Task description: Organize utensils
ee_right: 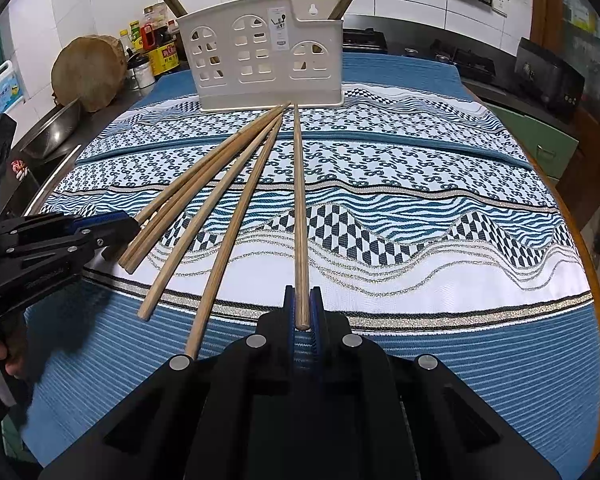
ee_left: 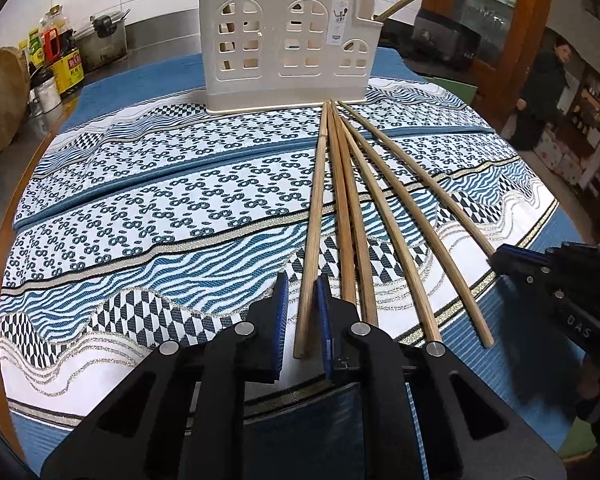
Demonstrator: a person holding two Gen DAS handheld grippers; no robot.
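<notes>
Several wooden chopsticks fan out on the patterned mat, their far tips meeting in front of a cream utensil holder (ee_left: 284, 44) (ee_right: 264, 56) with window cut-outs, which has a few chopsticks standing in it. My left gripper (ee_left: 302, 280) straddles the leftmost chopstick (ee_left: 316, 200). Its right pad lies against the stick, a gap shows on the left side, so it is open. From the right wrist view the left gripper (ee_right: 134, 220) sits at the fan's left edge. My right gripper (ee_right: 302, 292) is shut on the rightmost chopstick (ee_right: 299, 200) near its thick end, also seen as right gripper (ee_left: 494, 256).
The blue and white mat (ee_left: 140, 200) covers a round table. Condiment bottles (ee_left: 60, 52), a wooden chopping block (ee_right: 88, 72) and a metal bowl (ee_right: 56, 128) crowd the counter behind on the left. A stove (ee_right: 472, 64) stands behind on the right. A person (ee_left: 548, 92) is in the far doorway.
</notes>
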